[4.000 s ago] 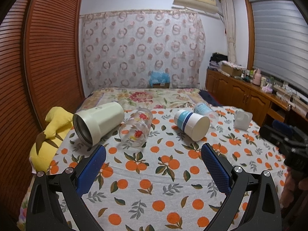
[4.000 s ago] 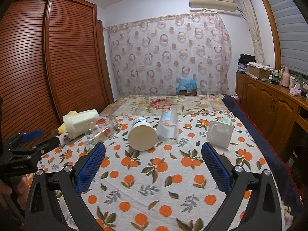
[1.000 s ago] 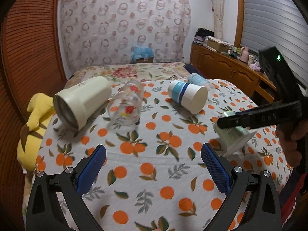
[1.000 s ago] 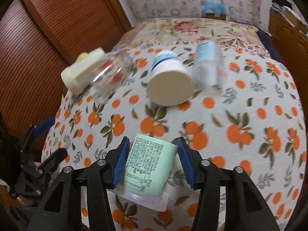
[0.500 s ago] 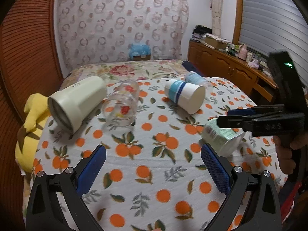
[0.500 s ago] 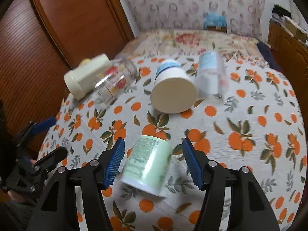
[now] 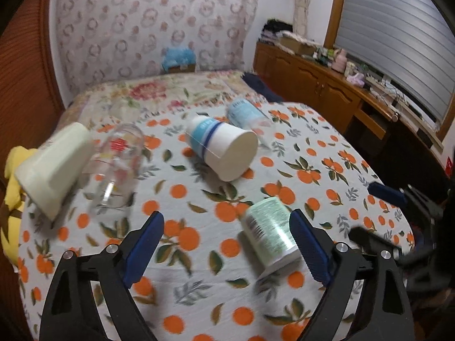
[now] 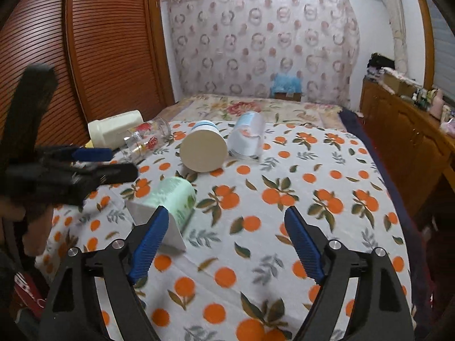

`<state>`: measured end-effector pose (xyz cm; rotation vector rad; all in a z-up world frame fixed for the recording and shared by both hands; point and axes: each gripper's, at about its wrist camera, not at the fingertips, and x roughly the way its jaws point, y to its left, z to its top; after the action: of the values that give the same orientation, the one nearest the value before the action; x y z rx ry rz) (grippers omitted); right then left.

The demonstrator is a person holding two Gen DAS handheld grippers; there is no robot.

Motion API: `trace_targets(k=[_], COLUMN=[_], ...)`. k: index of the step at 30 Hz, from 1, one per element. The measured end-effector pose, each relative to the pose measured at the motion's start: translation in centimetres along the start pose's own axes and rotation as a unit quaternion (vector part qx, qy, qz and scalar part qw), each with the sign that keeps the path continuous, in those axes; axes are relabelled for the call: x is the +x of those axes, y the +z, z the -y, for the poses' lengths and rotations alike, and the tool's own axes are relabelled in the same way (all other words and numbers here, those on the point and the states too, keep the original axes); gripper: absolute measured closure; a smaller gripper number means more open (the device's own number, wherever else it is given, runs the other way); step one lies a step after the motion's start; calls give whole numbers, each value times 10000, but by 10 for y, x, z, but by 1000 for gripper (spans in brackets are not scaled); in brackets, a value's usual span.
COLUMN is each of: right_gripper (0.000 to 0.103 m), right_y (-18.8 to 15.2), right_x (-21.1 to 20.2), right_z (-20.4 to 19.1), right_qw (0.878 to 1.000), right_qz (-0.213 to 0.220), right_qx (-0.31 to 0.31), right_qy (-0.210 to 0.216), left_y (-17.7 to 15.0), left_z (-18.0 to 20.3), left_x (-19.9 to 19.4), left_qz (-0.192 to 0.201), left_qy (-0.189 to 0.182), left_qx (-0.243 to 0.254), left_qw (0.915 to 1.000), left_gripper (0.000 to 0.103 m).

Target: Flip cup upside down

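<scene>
On the bedspread the green cup lies sideways, untouched

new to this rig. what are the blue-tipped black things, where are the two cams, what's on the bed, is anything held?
No robot: a person holds one pair of tongs in each hand, each carrying a fisheye camera looking along its blue fingers. The left tongs and right tongs are both open and empty. On the orange-print cloth lie, all on their sides: a pale green printed cup, a white paper cup with blue bands, a clear glass with red print, a cream tumbler and a light blue cup.
</scene>
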<state>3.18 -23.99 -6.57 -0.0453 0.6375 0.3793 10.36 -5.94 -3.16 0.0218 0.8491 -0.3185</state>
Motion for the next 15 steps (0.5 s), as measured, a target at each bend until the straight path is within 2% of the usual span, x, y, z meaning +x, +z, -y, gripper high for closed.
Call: trace_targets(k=[10,15], right_gripper=[17,17], right_y=[-23,-23], right_x=[9,11], right_z=[9,10], right_qw=[9998,9998], right_qz=[-21,0], right_qx=[164,174], right_qy=[-53,-74], left_y=[19,24], left_z=[11,14], left_x=[47,59], left_qz=[-983,-1308], left_qy=[-199,-357], left_qx=[-314,-480], left_qw=[9945,9896], left_gripper=[32,33])
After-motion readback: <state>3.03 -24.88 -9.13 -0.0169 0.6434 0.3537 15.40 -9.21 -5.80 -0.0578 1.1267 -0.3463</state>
